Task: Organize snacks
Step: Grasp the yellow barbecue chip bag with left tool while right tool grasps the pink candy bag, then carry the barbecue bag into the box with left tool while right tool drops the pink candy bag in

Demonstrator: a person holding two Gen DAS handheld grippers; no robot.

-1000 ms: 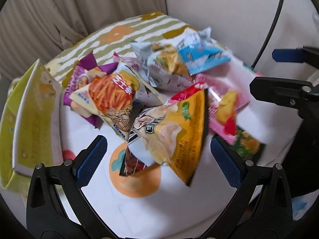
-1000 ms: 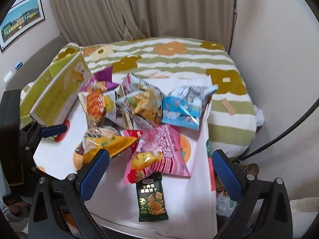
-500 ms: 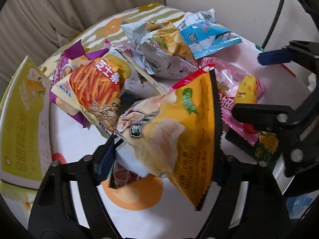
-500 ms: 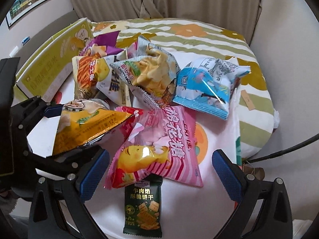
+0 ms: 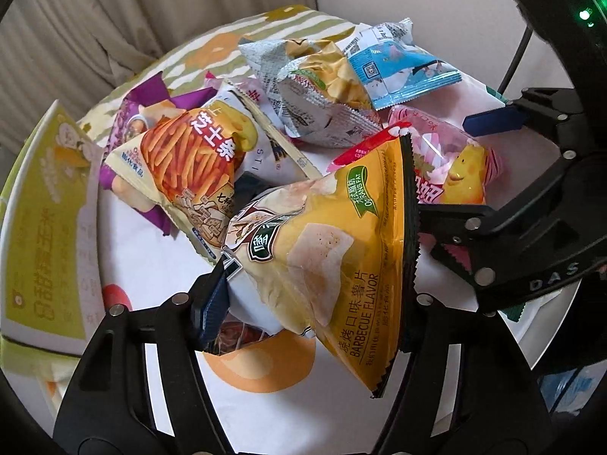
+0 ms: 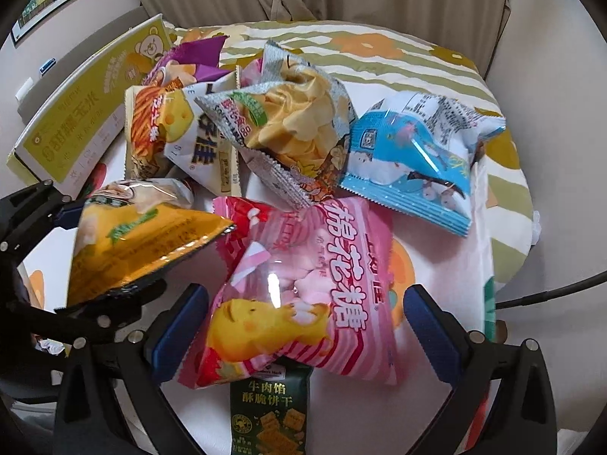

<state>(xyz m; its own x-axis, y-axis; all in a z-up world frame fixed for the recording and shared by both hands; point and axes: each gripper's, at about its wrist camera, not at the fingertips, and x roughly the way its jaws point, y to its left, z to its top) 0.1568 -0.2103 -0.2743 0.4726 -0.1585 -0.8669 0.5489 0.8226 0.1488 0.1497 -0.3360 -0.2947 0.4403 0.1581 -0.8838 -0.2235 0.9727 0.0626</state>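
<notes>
My left gripper is shut on a yellow barbecue chip bag, squeezing its sides; the bag also shows in the right wrist view. My right gripper is open, its fingers on either side of a pink marshmallow bag without touching it. That gripper also shows at the right of the left wrist view. A dark green biscuit pack lies under the pink bag's near edge.
Several more snack bags lie in a pile on the white cloth: a cheese stick bag, a silver chip bag, a blue bag and a purple bag. A yellow-green box stands at the left. A striped cushion lies behind.
My left gripper moved forward and closed on the yellow barbecue bag. My right gripper moved in over the pink marshmallow bag and stayed open.
</notes>
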